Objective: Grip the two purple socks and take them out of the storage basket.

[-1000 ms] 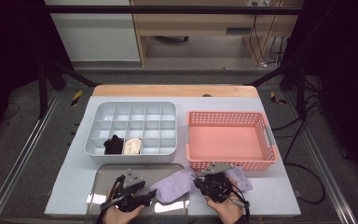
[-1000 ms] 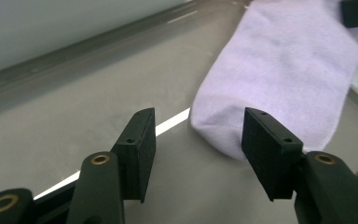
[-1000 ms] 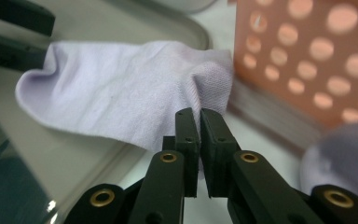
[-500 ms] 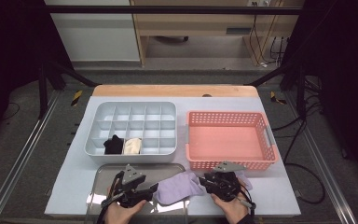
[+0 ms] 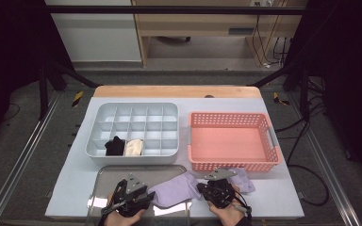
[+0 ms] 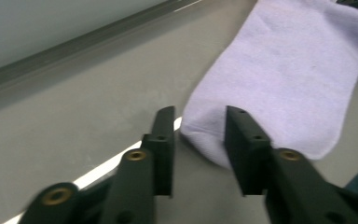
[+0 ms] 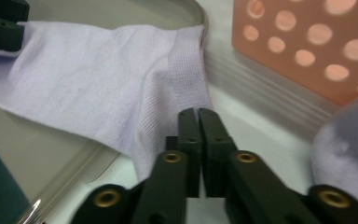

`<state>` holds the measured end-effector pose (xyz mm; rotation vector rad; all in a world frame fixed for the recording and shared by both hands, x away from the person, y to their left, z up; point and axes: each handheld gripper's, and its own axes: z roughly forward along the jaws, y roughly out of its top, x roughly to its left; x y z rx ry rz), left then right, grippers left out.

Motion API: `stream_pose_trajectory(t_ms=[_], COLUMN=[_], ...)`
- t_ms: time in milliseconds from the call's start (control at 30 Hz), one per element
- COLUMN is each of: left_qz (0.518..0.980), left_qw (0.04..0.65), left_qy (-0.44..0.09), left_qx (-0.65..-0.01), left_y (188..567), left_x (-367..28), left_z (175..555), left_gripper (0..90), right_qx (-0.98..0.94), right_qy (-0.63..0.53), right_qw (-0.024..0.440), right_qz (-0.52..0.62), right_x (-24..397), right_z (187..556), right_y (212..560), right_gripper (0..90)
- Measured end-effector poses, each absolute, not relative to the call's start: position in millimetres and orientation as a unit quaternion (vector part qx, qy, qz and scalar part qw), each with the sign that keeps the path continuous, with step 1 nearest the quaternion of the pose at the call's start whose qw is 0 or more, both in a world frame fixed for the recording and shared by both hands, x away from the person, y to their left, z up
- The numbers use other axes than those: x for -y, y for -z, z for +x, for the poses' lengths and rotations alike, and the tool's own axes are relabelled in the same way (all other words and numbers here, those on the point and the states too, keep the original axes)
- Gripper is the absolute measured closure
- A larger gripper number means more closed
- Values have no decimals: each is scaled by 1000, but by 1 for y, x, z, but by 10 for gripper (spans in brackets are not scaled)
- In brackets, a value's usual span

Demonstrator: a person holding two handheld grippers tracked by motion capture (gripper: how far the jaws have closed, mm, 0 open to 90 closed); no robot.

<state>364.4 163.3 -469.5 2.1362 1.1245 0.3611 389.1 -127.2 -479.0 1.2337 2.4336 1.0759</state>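
At 6 o'clock, soft lavender sock overlaps metal tray rim; left gripper fingers spread around its toe, right gripper fingers pinching its ribbed cuff.

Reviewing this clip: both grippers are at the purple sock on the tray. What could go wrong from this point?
1. The left gripper has open jaws around the purple sock's toe end; closing might catch only a thin edge and slip.
2. The right gripper looks shut at the cuff; its hold seems shallow, so a pull may free it.
3. The sock overhangs the metal tray's rim and could snag.
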Motion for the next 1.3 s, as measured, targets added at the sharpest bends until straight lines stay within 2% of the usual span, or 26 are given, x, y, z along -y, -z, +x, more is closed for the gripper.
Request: stream_pose_trajectory(t_ms=[133,200,433,500,567,600,633,733,967,1067,1133,1300], left_qz=[823,822,819,819,819,818,816,814,815,820,821,817], left_qw=[350,356,362,363,363,364,365,366,369,362,359,366], left_qy=[-125,-117,-124,-127,-128,-130,-131,-135,-152,-164,-167,-163], left_qx=[-429,-429,-427,-426,-426,-427,-428,-430,-420,-413,-412,-414], left_y=[470,470,469,469,469,469,468,468,468,470,471,468], left_x=[-164,-167,-169,-169,-169,-170,-171,-172,-173,-169,-168,-172], left_z=[365,367,370,370,371,372,373,375,380,382,382,379], left_gripper=[787,822,843,845,846,846,847,849,843,838,813,742], right_qx=[-825,-819,-810,-815,-818,-818,-819,-821,-818,-818,-818,-816], right_qy=[-366,-378,-397,-392,-388,-388,-387,-383,-381,-371,-367,-372], right_qw=[101,108,118,121,114,114,107,102,93,94,94,103], right_qz=[418,419,414,409,408,408,410,411,421,430,432,430], right_x=[128,133,133,129,126,126,124,125,137,141,141,140], right_z=[389,389,397,400,401,401,400,398,387,388,389,391], right_y=[477,470,476,480,483,483,482,478,462,465,467,471], right_gripper=[900,900,705,700,757,757,829,872,878,891,900,847])
